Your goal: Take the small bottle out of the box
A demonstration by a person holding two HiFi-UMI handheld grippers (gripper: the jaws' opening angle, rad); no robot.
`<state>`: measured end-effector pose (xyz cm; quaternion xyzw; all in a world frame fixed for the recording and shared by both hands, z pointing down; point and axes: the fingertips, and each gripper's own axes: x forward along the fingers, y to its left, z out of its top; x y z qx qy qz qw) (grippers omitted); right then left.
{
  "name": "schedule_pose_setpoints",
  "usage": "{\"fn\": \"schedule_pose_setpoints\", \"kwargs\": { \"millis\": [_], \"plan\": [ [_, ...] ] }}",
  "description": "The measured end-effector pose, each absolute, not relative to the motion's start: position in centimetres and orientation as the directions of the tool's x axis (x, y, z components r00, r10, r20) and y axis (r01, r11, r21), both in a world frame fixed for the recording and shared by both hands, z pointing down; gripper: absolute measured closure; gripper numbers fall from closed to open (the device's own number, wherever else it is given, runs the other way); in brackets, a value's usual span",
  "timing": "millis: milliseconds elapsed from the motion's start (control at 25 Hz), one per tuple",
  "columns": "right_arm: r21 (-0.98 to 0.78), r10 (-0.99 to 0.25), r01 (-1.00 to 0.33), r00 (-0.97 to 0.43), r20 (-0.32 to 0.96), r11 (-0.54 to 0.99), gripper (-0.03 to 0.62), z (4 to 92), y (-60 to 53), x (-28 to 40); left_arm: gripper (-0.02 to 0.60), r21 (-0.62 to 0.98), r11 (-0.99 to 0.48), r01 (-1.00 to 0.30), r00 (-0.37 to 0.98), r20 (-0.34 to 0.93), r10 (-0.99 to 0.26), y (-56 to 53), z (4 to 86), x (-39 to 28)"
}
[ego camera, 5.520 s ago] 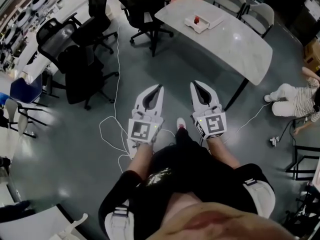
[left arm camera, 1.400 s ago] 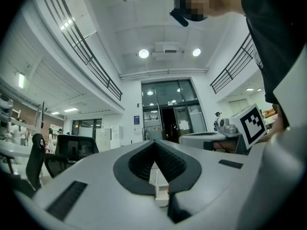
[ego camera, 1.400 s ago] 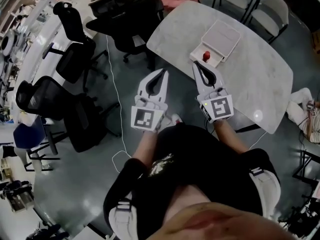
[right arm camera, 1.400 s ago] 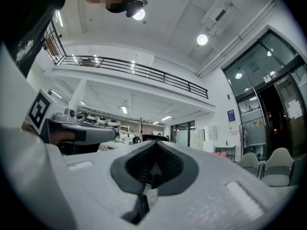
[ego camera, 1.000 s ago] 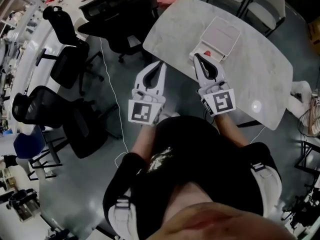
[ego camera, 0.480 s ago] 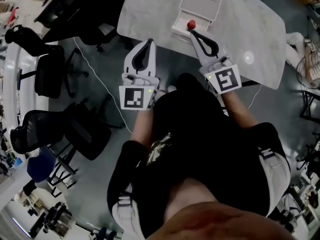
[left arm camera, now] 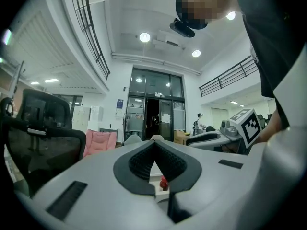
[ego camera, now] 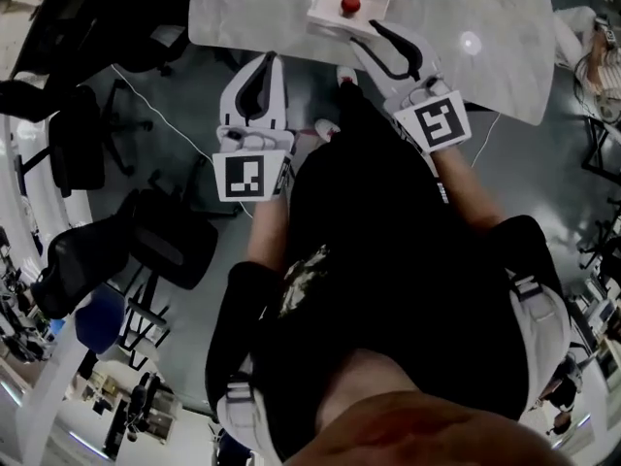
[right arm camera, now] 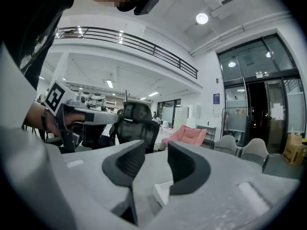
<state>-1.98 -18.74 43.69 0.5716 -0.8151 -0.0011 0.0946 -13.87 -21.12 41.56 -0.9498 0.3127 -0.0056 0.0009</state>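
A white open box (ego camera: 332, 12) lies on the pale marbled table (ego camera: 243, 8), with the small red-capped bottle (ego camera: 350, 4) standing in it. My right gripper (ego camera: 361, 31) reaches over the table's near edge just short of the box. Its jaws have just been opening and stand open with nothing between them (right arm camera: 156, 150); a corner of the box (right arm camera: 163, 191) shows below them. My left gripper (ego camera: 268, 57) hangs shut and empty before the table's edge, left of the box. Through the gap under its closed tips (left arm camera: 154, 143) I see the bottle (left arm camera: 163, 181).
Black office chairs (ego camera: 165, 246) stand on the grey floor at the left, and a white cable (ego camera: 146, 95) trails there. A black chair (left arm camera: 43, 128) and a pink seat (left arm camera: 100, 143) lie beyond the table. Grey chairs (right arm camera: 249, 150) stand at its far side.
Both grippers have come down and forward toward the table's near edge. The right gripper's jaws were shut and now stand apart. The box and bottle sit closer in front of them.
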Motion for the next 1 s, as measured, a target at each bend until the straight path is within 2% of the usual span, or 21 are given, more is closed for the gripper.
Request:
{"fn": "schedule_pose_setpoints", "kwargs": {
  "millis": [120, 320, 600, 760, 920, 1000],
  "plan": [
    [0.101, -0.937, -0.942, -0.3, 0.179, 0.321, 0.448, 46.0, -19.6, -0.9, 0.574, -0.012, -0.828, -0.56, 0.828, 0.031, -0.56, -22.2, 43.5, -12.5],
    [0.066, -0.942, -0.959, -0.257, 0.218, 0.277, 0.45, 48.6, -19.4, 2.0, 0.574, 0.03, -0.882, -0.47, 0.876, 0.137, -0.463, -22.4, 46.1, -8.1],
    [0.028, -0.939, -0.974, -0.208, 0.274, 0.224, 0.461, 51.0, -22.0, 5.9, 0.572, -0.076, -0.968, -0.239, 0.956, 0.155, -0.248, -24.3, 48.3, -0.7],
    [0.006, -0.937, -0.977, -0.203, 0.284, 0.213, 0.464, 53.1, -24.6, 8.2, 0.572, -0.046, -0.981, -0.188, 0.958, 0.211, -0.193, -26.5, 52.3, 2.5],
    [0.012, -0.932, -0.981, -0.182, 0.312, 0.195, 0.599, 57.1, -26.9, 9.6, 0.572, 0.028, -0.974, -0.225, 0.931, 0.299, -0.207, -28.9, 58.4, 3.0],
    [-0.008, -0.934, -0.985, -0.167, 0.317, 0.174, 0.599, 58.4, -27.5, 10.4, 0.572, 0.051, -0.97, -0.24, 0.922, 0.325, -0.211, -29.2, 60.4, 3.3]
  ]
}}
